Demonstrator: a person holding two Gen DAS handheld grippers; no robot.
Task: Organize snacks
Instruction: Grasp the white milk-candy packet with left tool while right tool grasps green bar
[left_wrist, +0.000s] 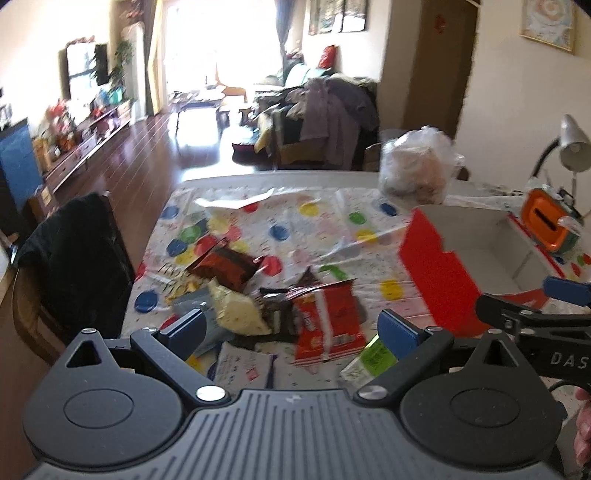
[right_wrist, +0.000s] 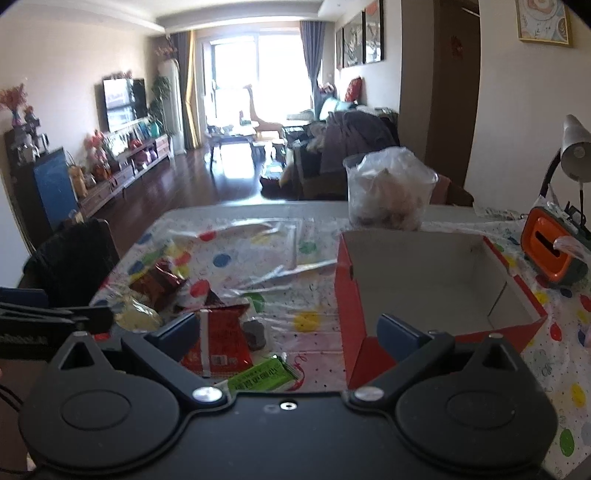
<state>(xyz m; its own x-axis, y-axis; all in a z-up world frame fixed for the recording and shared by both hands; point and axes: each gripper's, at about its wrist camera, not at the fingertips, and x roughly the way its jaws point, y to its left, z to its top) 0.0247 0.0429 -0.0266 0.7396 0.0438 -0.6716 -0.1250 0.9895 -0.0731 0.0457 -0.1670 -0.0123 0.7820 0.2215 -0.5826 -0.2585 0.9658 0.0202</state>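
Left wrist view: the left gripper (left_wrist: 295, 325) fills the lower frame, its blue-tipped fingers (left_wrist: 188, 326) spread wide with nothing between them. Beyond them, at lower centre on the bench (left_wrist: 258, 177) with its polka-dot plastic cover, lies a loose heap of snack packets: a red foil packet (left_wrist: 327, 325), a cream packet (left_wrist: 240, 314), a dark brown-red packet (left_wrist: 225, 267) and a green wrapped bar (left_wrist: 375, 356). At right stands the open red cardboard box with white inside (left_wrist: 432, 273); the part of its inside that shows is bare. Behind it, upper right, a clear plastic bag of pale brownish food (left_wrist: 417, 166).

Right wrist view: the right gripper (right_wrist: 288, 334) has its fingers (right_wrist: 400, 332) spread apart, empty; the right one is over the box's (right_wrist: 354, 295) near corner. The box floor in view holds nothing. The packets lie at lower left, outside the box.
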